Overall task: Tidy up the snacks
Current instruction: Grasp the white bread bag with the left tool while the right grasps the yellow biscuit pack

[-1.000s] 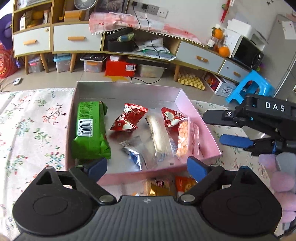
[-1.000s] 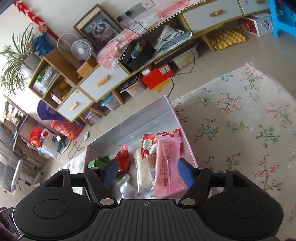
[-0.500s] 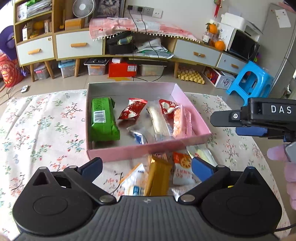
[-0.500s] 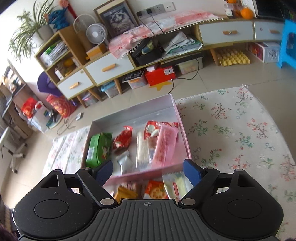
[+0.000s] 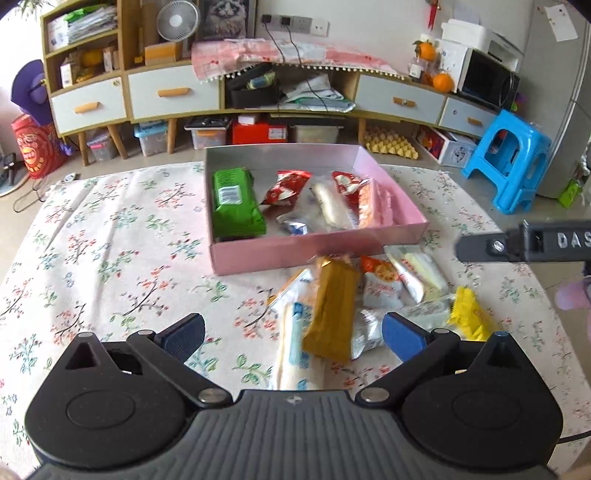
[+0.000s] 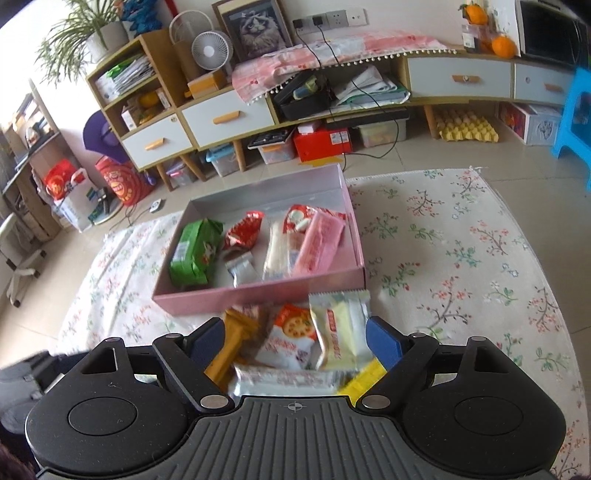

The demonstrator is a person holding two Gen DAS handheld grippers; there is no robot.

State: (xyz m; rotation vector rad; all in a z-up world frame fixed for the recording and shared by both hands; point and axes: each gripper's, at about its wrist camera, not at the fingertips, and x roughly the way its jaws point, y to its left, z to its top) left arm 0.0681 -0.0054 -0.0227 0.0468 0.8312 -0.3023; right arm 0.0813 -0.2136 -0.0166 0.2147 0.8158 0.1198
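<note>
— Flowered cloth (image 5: 110,240) covers the whole table, and beyond it stand low cabinets (image 5: 173,96), a small fan (image 5: 173,20) and a blue stool (image 5: 506,162). Where do the snacks sit?

— Several already lie in the pink box (image 5: 314,251) at the middle: a green pack (image 5: 234,203) on its left, a pink pack (image 6: 319,243) on its right. The rest form a loose pile (image 6: 314,339) on the cloth, just on the near side of the box.

— And the tools?

— Both stand wide with nothing gripped. The left gripper (image 5: 293,332) hangs over a gold bar (image 5: 332,306); the right gripper (image 6: 293,338) frames a cream wafer pack (image 6: 341,332). Their jaws have just been opening.

— So what step is this?

— Between placements, I'd judge. Next calls for lowering over one loose pack, closing on it alone, then carrying it into a free spot in the box.
</note>
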